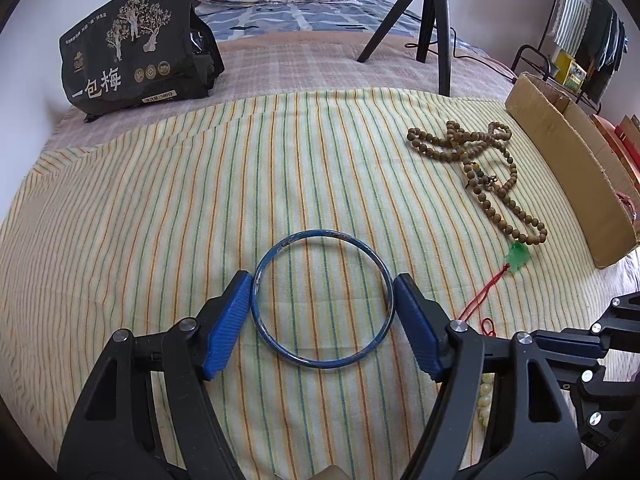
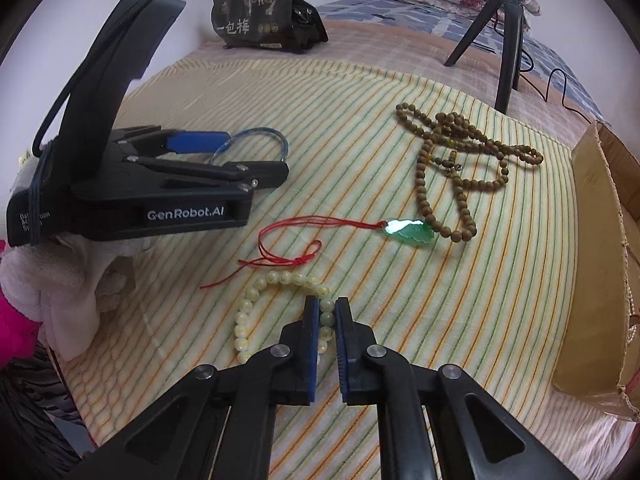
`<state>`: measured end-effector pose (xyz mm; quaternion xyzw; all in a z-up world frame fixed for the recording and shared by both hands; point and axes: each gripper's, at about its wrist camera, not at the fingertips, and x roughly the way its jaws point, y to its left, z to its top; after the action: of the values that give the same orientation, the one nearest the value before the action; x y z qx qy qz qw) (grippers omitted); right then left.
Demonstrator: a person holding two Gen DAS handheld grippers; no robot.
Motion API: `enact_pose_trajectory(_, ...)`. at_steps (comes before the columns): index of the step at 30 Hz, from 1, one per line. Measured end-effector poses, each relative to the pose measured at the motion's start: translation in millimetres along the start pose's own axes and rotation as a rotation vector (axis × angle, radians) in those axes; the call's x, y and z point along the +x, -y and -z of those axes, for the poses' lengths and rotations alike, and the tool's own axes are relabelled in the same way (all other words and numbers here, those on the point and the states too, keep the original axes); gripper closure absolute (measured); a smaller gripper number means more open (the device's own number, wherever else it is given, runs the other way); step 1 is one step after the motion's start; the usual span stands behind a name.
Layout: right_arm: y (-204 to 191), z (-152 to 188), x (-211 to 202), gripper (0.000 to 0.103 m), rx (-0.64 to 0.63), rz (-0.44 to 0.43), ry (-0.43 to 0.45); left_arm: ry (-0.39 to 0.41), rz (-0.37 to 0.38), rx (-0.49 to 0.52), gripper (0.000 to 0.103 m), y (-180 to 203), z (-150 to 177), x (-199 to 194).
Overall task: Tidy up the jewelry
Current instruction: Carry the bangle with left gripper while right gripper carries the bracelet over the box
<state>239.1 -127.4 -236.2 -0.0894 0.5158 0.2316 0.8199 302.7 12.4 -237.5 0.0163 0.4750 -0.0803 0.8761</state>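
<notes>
At the near edge of the bed, on the striped cloth (image 2: 360, 128), the right gripper (image 2: 327, 312) is pinching the pale bead bracelet (image 2: 280, 280): its jaws are clamped on one side of the loop, a bead showing in the narrow gap between the pads, while the rest of the bracelet is lying flat on the cloth. Taking the string at one point looks like the way to lift the whole loop in one go.

Just beside it to the left, the left gripper (image 1: 322, 304) is straddling the blue bangle (image 1: 324, 300), which is also lying flat. Its jaws are standing apart, one pad at each outer side of the ring, touching or nearly so; whether they are pressing I cannot tell. Squeezing across the ring's width suits a stiff hoop that cannot be pinched like beads.

A little further in, the green pendant (image 2: 408, 230) is lying with its red cord (image 2: 288, 240) trailing back toward the bracelet, untouched. Beyond it the brown bead necklace (image 2: 460, 168) is lying in tangled loops toward the right edge, next to the cardboard box (image 2: 592, 240), probably where the pieces are meant to go.

Toward the far edge a dark snack bag (image 1: 132, 44) and a tripod (image 1: 428, 20) are standing clear of the work.
</notes>
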Motion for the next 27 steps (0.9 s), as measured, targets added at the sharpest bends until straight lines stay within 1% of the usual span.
enact_pose_trajectory(4,0,-3,-11,0.098,0.013,-0.011,0.038,0.015,-0.007,0.007,0.029,0,0,-7)
enact_pose_trajectory(12,1,-6,-28,0.098,0.03,-0.014,0.077,0.054,-0.003,0.015,0.03,0,-2,-27)
enact_pose_trajectory(16,4,-8,-43,0.098,0.041,-0.004,0.113,0.085,-0.002,0.018,0.03,3,-5,-41)
enact_pose_trajectory(20,14,-12,-60,0.098,0.059,0.026,0.159,0.112,0.005,0.021,0.03,8,-9,-54)
enact_pose_trajectory(24,27,-13,-77,0.098,0.087,0.045,0.195,0.135,0.013,0.042,0.03,20,-11,-65)
enact_pose_trajectory(27,37,-14,-90,0.098,0.106,0.058,0.224,0.149,0.037,0.049,0.03,31,-15,-72)
